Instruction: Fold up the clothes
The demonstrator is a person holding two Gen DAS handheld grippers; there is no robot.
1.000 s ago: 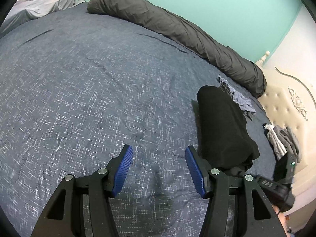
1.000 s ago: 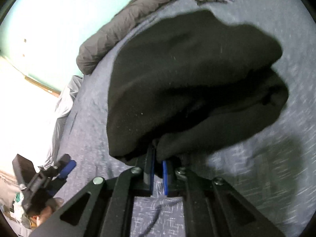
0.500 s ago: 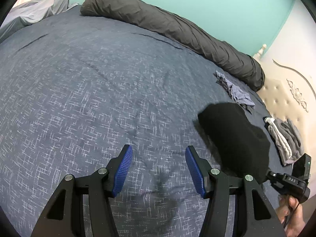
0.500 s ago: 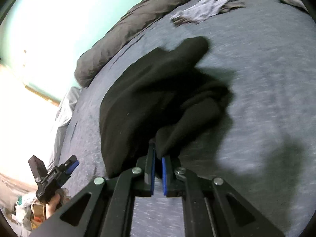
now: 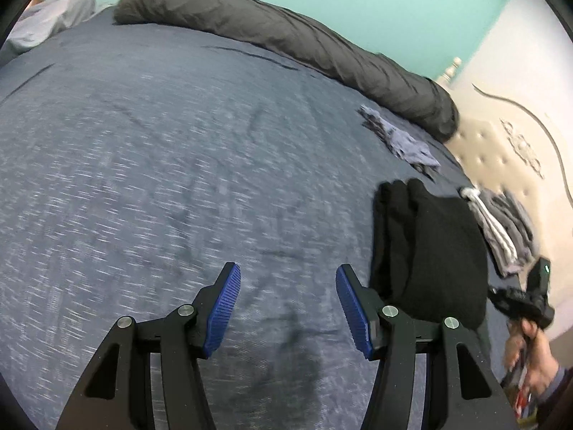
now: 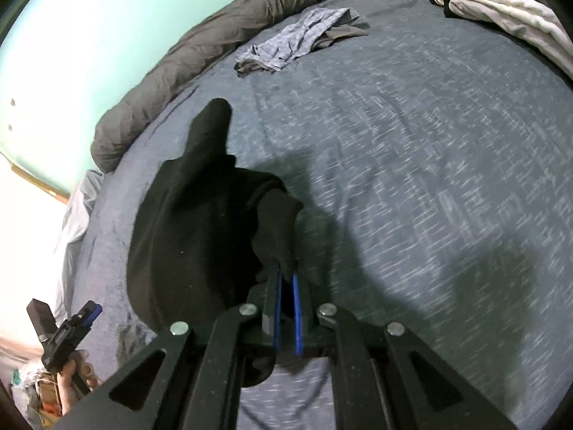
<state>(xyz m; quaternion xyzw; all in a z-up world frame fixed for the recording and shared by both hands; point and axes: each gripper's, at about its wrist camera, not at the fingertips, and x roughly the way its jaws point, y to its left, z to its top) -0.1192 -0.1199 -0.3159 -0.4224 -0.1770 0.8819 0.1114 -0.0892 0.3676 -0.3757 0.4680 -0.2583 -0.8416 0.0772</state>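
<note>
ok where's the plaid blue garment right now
The plaid blue garment lies crumpled at the far side of the bed, just in front of the rolled grey duvet, beyond the black garment.

Left tool (image 5: 288, 306) spread wide, right tool (image 6: 285, 308) pinched nearly closed

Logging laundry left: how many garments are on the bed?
3: black garment in the right gripper; blue plaid piece near the rolled duvet; grey-white pile by the headboard. Pile may hold several.
</note>
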